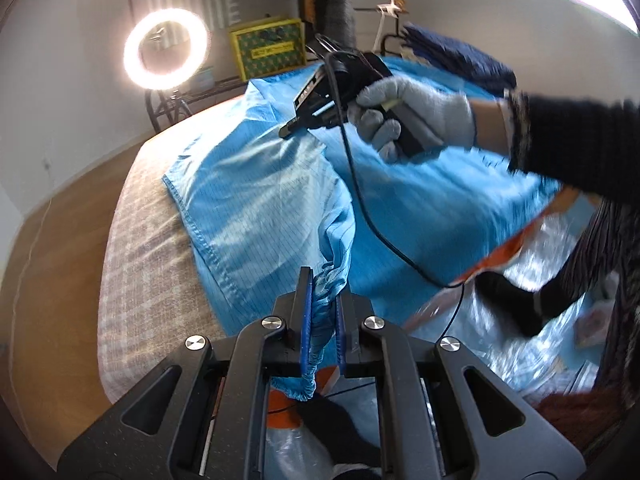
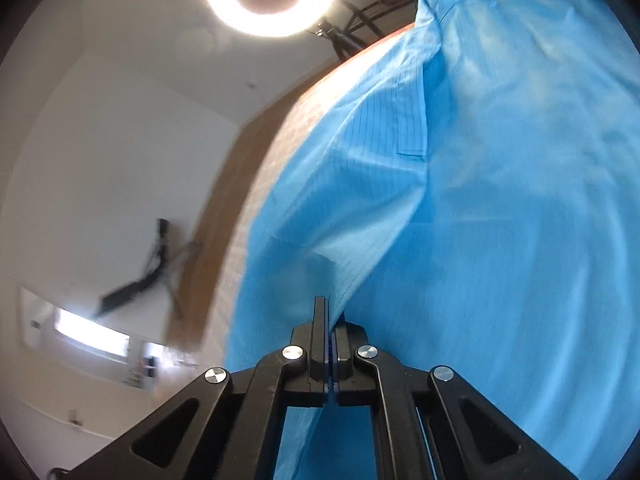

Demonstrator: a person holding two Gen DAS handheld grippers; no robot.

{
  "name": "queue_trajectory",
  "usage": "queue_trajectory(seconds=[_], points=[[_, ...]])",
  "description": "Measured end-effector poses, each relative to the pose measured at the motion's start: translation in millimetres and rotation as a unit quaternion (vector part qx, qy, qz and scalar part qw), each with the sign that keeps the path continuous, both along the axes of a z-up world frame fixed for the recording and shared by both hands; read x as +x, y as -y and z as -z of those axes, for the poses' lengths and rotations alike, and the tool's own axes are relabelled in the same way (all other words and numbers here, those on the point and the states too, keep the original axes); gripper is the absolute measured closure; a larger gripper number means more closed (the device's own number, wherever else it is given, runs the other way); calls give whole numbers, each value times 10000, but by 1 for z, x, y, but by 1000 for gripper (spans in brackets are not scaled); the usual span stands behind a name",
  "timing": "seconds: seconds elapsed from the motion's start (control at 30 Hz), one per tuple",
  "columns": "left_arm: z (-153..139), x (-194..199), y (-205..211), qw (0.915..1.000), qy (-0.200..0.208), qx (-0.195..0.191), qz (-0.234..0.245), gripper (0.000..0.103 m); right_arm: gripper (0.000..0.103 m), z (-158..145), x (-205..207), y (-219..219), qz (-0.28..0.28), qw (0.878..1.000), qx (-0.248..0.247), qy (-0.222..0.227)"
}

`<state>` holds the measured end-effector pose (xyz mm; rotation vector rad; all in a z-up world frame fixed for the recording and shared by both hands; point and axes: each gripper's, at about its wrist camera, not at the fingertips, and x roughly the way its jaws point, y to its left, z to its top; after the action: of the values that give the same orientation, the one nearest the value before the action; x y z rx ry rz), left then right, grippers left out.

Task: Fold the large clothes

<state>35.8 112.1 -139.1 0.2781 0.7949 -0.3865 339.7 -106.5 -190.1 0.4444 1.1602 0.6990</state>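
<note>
Bedding in a pale plaid (image 1: 136,248) carries the blue garment (image 1: 420,208), which lies spread across most of the bed, its hemmed edge near the bed's left side. A lit ring light (image 1: 166,54) stands beyond the bed's far corner. From the right, a dark-sleeved arm reaches over the cloth; its grey-gloved hand (image 1: 416,116) grips the right gripper (image 1: 289,130), angled down with its tip on the fabric. The right gripper's fingers (image 2: 320,320) are pressed together on a raised fold of the garment. The left gripper (image 1: 323,300) tilts downward, its fingers clamped on the garment's gathered elastic cuff (image 1: 330,280).
</note>
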Motion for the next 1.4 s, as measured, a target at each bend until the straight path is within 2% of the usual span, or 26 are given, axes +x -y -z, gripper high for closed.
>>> queue_trajectory(seconds=[0.07,0.1,0.13,0.17,0.2,0.23,0.27,0.37,0.43,0.47,0.6,0.67,0.73,0.8,0.9,1.03,1.2,1.27,1.33,1.4], points=[[7,0,1,9999,-40,132,-5,95,99,2,-2,-4,-24,9996,-282,61],[12,1,-1,9998,-83,202,-37,94,99,2,-3,-4,7,9994,-332,26],[15,1,-1,9996,-105,251,-54,94,95,1,-3,-2,-39,9998,-215,-10],[18,0,-1,9994,-103,331,-60,94,78,0,-3,1,-47,9998,-170,7],[22,0,-1,9989,-59,472,-48,94,66,-6,-6,5,-25,9998,-182,78],[26,-3,-1,9977,28,678,-53,91,60,-13,-9,7,-24,9995,-257,200],[29,-3,-1,9968,46,795,-94,88,60,-20,-13,10,-97,9991,-310,272],[33,-8,-5,9972,-66,731,-131,79,60,-40,-34,19,-273,9972,-487,502],[30,-17,-6,9975,-79,687,-169,60,60,-56,-47,29,-407,9959,-515,619],[29,-20,-6,9978,-84,638,-167,57,60,-65,-55,33,-481,9950,-551,685],[19,-42,-6,9989,-93,409,-200,54,60,-82,-84,40,-748,9909,-681,891],[16,-45,-12,9991,-212,166,-331,54,60,-83,-95,37,-903,9891,-715,914],[15,-42,-25,9969,-368,-148,-672,54,60,-86,-108,31,-1090,9862,-770,980],[17,-35,-40,9926,-507,-497,-989,54,60,-89,-117,20,-1256,9840,-749,1018],[28,-21,-61,9799,-819,-1035,-1497,54,60,-96,-129,-2,-1494,9782,-808,1196],[51,-3,-71,9663,-1230,-1367,-1800,54,60,-93,-143,-20,-1683,9743,-968,1145],[76,13,-77,9522,-1666,-1605,-1993,54,60,-71,-158,-19,-1523,9691,-1628,1060],[82,18,-82,9440,-1781,-1837,-2085,60,60,-57,-161,-10,-1470,9714,-1689,788],[87,24,-90,9344,-1875,-2081,-2200,81,60,-45,-164,-2,-1476,9722,-1717,603],[91,28,-93,9285,-1944,-2227,-2247,93,64,-37,-164,1,-1483,9716,-1779,495]])
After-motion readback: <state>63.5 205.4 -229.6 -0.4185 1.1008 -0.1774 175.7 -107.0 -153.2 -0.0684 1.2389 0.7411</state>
